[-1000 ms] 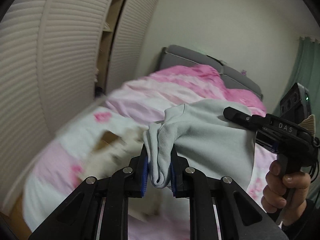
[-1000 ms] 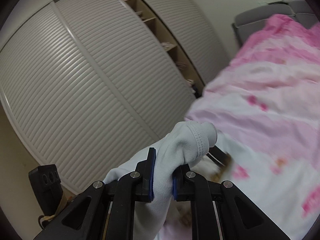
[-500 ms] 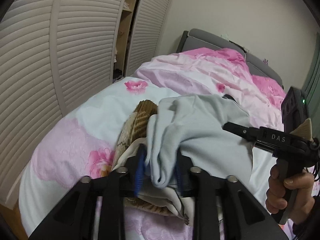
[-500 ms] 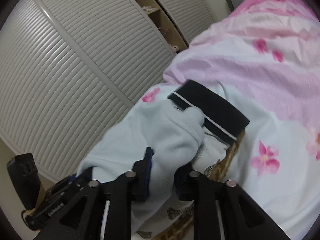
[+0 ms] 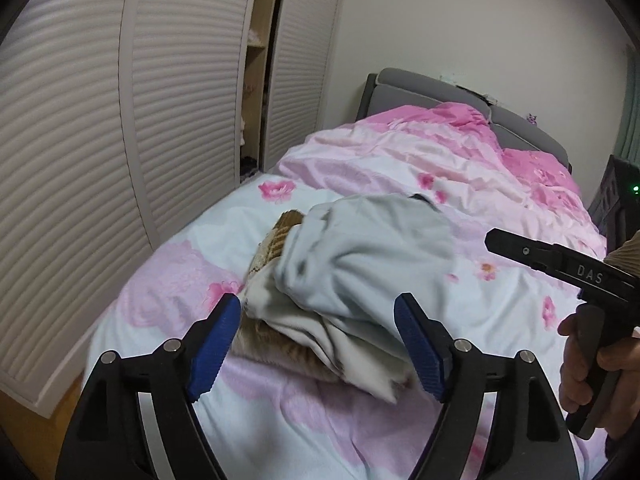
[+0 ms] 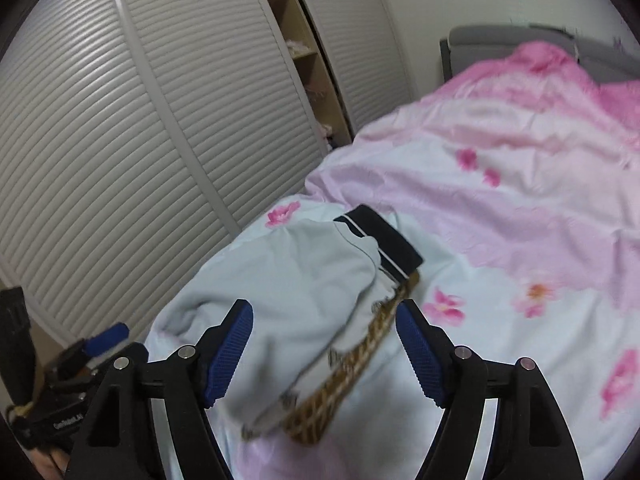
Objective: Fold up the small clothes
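Pale-blue garment (image 5: 372, 256) tops the clothes pile (image 6: 320, 412); left gripper (image 5: 318, 344) and right gripper (image 6: 324, 352) gape

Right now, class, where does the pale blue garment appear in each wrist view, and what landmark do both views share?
Left wrist: pale blue garment at centre, above the open fingers.
Right wrist: pale blue garment left of centre, behind the left finger.
Shared landmark: grey headboard.

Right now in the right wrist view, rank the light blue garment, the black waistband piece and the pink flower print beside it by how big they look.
1. light blue garment, nearest the camera
2. black waistband piece
3. pink flower print
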### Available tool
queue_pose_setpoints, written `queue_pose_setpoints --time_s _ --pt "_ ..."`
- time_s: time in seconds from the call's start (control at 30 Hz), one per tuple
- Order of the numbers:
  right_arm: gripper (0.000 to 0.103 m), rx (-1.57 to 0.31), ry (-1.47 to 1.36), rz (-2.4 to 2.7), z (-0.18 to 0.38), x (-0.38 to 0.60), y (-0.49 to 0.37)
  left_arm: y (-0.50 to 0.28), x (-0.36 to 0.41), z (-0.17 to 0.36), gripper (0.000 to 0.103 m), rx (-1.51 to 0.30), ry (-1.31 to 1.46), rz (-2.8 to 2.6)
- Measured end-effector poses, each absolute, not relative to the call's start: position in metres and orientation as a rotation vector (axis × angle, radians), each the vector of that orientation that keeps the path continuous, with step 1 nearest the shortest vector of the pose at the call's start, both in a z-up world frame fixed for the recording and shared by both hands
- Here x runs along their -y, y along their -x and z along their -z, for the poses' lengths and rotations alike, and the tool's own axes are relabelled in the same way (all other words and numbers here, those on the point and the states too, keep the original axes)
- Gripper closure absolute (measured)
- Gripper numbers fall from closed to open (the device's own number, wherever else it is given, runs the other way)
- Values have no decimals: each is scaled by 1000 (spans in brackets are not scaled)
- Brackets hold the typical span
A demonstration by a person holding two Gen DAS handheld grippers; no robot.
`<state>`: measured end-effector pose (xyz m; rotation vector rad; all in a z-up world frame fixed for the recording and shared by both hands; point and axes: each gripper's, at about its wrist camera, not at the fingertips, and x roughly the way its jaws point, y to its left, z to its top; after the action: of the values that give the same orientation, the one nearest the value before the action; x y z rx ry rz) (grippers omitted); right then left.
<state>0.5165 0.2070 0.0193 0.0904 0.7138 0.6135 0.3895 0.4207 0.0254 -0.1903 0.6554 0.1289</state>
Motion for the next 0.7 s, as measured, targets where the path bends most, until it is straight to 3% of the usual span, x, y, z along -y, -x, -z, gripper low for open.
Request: queue_pose_setpoints --time_s 0.37,0.7 --pt "28 -513 12 -545 -96 -114 -360 -284 -310 -100 7 -535 74 -91" --pt "19 -365 16 -344 -134 24 -222 -194 -191 -139 0 -425 -9 -18"
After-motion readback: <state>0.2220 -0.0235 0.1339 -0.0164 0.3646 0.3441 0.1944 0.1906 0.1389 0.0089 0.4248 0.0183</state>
